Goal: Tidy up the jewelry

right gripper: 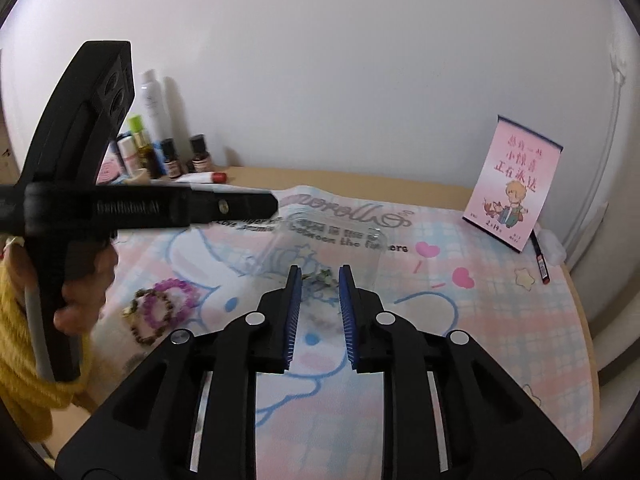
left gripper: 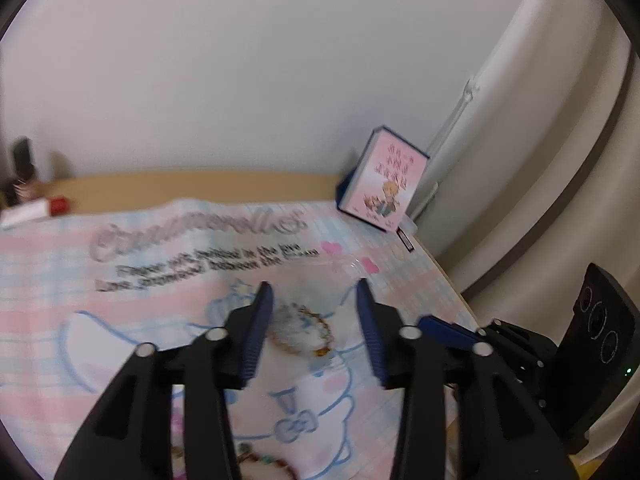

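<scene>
- The left gripper (left gripper: 314, 292) has its ribbed blue pads apart with nothing pressed between them; beyond the gap a beaded bracelet (left gripper: 302, 330) with pale and amber beads lies loose on the mat.
- The right gripper (right gripper: 320, 276) also stands with its jaws parted, more narrowly, and empty. Just past its tips sits a clear zip bag (right gripper: 324, 240), flat and glossy, with a small greenish piece of jewelry (right gripper: 322, 276) at its near edge; whether that piece is inside the bag or only against it, the blur leaves uncertain.
- Left of the right gripper, a purple bracelet (right gripper: 176, 300) of translucent beads overlaps a brown-beaded one (right gripper: 150, 320), both unbagged on the mat.
- Judged from this, sorting is at an early-to-middle stage: at most one item looks bagged, and the loose bracelets still need gathering.
- The mat (right gripper: 480, 320) is a soft-looking pastel plaid with a cartoon character and printed lettering, covering a light wooden desk (right gripper: 360, 178).
- Far right, a pink calendar card (right gripper: 512, 184) stands upright; far left, bottles and tubes (right gripper: 160, 144) cluster against the wall.
- The person's hand (right gripper: 80, 292), with a yellow sleeve, holds the left gripper's handle.
</scene>
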The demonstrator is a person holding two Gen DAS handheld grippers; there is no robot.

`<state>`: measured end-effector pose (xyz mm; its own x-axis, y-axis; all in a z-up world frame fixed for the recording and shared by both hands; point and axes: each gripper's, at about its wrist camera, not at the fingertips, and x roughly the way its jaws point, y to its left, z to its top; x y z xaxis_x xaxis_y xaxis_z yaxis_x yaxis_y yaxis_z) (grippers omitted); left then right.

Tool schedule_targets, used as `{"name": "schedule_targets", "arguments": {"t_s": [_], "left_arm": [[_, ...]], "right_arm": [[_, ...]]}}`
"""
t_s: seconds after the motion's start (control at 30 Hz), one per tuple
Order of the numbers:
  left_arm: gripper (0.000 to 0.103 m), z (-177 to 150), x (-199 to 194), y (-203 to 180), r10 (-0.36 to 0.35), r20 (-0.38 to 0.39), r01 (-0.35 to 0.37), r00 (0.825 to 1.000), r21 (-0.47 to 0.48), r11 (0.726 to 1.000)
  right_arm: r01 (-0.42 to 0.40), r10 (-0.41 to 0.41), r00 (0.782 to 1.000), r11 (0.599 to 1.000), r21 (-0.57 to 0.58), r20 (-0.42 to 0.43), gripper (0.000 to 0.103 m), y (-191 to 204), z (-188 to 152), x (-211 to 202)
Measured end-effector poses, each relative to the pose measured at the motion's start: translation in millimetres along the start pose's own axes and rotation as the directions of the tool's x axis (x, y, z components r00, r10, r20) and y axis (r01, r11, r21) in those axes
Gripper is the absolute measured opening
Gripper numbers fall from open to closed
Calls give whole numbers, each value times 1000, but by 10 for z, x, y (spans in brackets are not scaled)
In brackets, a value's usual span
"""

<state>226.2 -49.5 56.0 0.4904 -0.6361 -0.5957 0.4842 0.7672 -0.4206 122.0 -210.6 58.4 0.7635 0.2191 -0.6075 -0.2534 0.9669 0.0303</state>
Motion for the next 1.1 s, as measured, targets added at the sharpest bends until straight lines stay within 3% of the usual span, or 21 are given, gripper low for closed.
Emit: {"name": "schedule_targets", "arguments": {"t_s": [0.03,0.17,0.23,0.37,0.57,0.77,0.87,0.93,1.03,1.1], "left_arm": [[51,-24,-78,8,22,9,-22,1000,13,1000],[65,-169,-394,68,108,50,-110,993,50,993],[71,-263,-558,98,140,80,-145,987,58,988],[79,-475,-812,173,187,99,-194,977,57,979],[79,-870,-1026,412,248,72,-248,966,-4,969],[79,-1198,-1195,604,351,109,-349,930,-39,936],[79,-1360,-1185,679,407,90,-406,909,-29,913],[72,-1436,-1157,740,428,76,-426,901,-37,904],[67,-1534,-1131,832,415,51,-412,908,-56,909],[57,-1568,-1111,889,409,35,-406,912,-74,911]], "right_arm": [[-13,13,1000,1000,-9,4,28,47,-31,-44],[-70,70,997,997,-29,-10,30,207,-178,-121],[-95,94,995,995,-38,-15,39,302,-273,-136],[-129,128,991,990,-56,-29,39,456,-436,-157],[-170,168,985,985,-32,-46,39,559,-627,-146],[-165,163,986,985,-50,-44,39,595,-720,-100],[-168,165,984,984,-52,-62,39,599,-772,-54],[-166,161,984,984,-66,-73,39,618,-824,-23],[-167,157,982,981,-98,-103,39,661,-907,31],[-164,151,982,980,-113,-117,39,681,-952,61]]}}
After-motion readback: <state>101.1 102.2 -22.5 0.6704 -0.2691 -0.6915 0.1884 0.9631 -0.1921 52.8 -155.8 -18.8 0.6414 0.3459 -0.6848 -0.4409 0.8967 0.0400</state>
